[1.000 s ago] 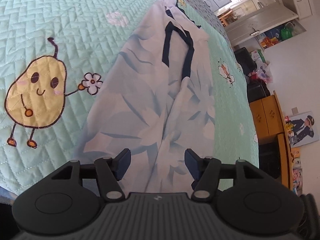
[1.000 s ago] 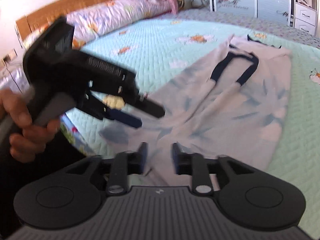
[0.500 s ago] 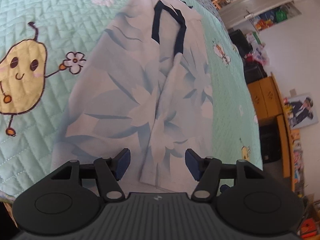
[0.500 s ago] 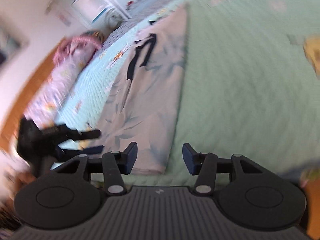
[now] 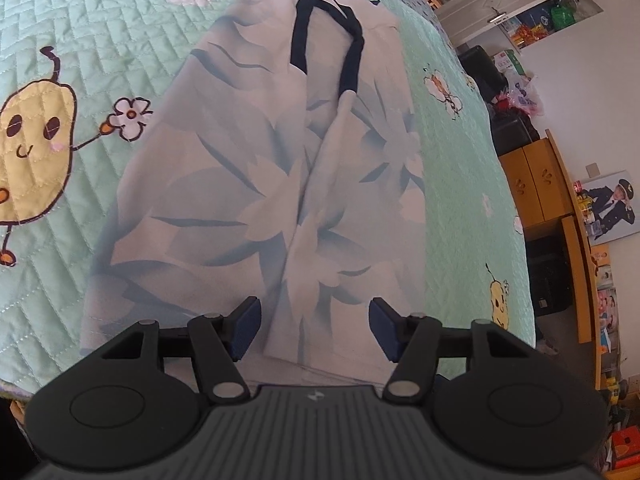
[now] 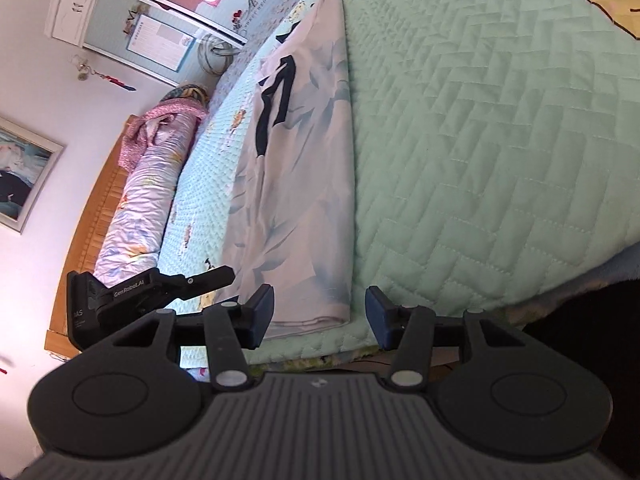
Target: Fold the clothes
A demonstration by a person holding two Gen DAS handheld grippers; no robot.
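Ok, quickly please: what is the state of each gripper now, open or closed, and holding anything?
Left gripper: open, holding nothing, above the garment hem.
Right gripper: open, holding nothing, at the garment's near corner.

Garment (image 5: pixel 280 184): near hem hidden behind the left gripper (image 5: pixel 314 328) housing; far collar cut by the top edge. Pear figure on quilt (image 5: pixel 28 152): cropped at left edge. Shelf clutter (image 5: pixel 532 28): too small to identify.
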